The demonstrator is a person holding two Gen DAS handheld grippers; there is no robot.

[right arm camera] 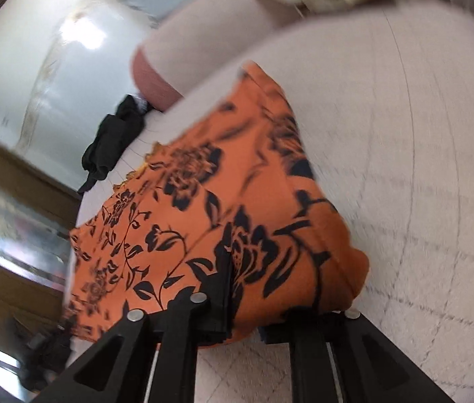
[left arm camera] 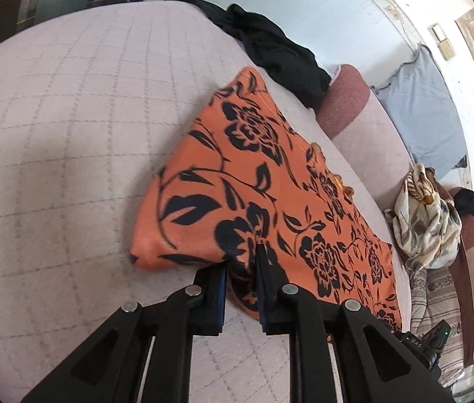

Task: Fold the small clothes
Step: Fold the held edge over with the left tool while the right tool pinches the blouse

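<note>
An orange garment with a black flower print (left arm camera: 257,181) lies on a pale checked sofa seat (left arm camera: 69,127). My left gripper (left arm camera: 242,268) is shut on the garment's near edge, with cloth bunched between the fingers. In the right wrist view the same orange garment (right arm camera: 223,208) drapes over my right gripper (right arm camera: 257,288). Its left finger (right arm camera: 220,288) shows on top of the cloth and the right finger is hidden under it. The cloth sits between them. This view is blurred by motion.
A black garment (left arm camera: 277,53) lies at the far end of the sofa and shows in the right wrist view (right arm camera: 112,141). A cream patterned cloth (left arm camera: 425,215) is heaped on the right. A reddish cushion (left arm camera: 344,100) sits beside the backrest.
</note>
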